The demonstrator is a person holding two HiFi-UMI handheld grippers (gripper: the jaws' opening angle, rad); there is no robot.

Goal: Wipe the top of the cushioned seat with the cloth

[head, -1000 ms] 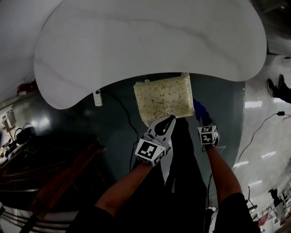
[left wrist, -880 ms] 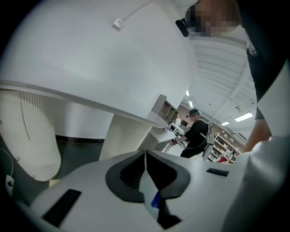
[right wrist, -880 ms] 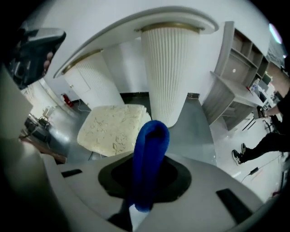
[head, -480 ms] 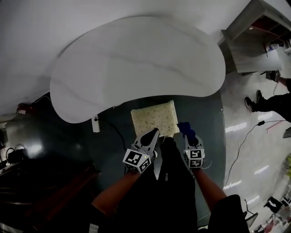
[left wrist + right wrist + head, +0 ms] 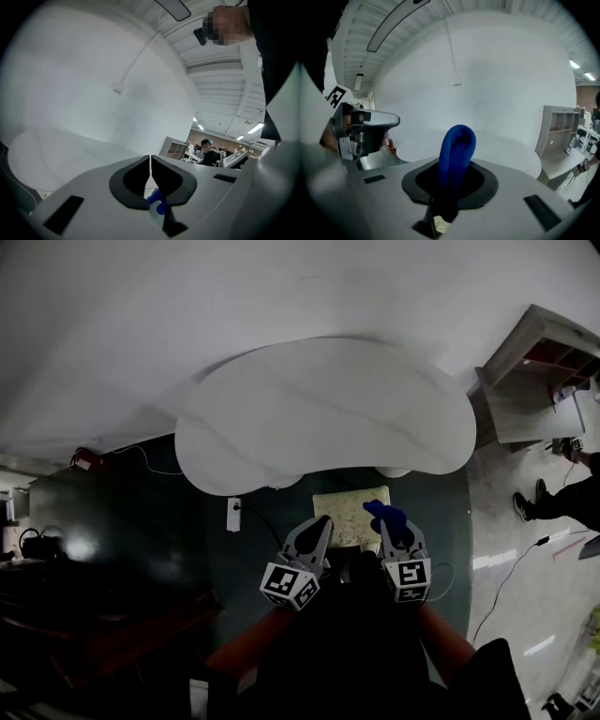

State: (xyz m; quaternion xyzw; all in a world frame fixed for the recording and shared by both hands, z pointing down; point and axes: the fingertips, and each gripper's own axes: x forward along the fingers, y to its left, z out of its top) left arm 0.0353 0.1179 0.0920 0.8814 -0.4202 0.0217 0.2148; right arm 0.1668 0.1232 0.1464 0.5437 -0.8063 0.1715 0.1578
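The cushioned seat point(image 5: 345, 510) is a pale yellow patterned square, low in the head view, just in front of the white table. Both grippers are held up between the camera and the seat. My left gripper point(image 5: 322, 524) overlaps the seat's left edge; its jaws are shut tip to tip, with nothing between them point(image 5: 150, 162). My right gripper point(image 5: 395, 529) is shut on the blue cloth point(image 5: 383, 513), which sticks up as a folded loop point(image 5: 457, 149) over the seat's right edge. The left gripper view looks at the wall and the table, not the seat.
A white kidney-shaped table point(image 5: 319, 409) stands beyond the seat on a dark round rug point(image 5: 150, 521). A white plug block point(image 5: 233, 514) with a cable lies left of the seat. A shelf unit point(image 5: 536, 381) and a person's legs point(image 5: 562, 495) are at the right.
The head view has pulled back and tilted up, so seat and table look smaller. Both grippers have risen and drawn closer together, and the right one has carried the cloth up beside the left.
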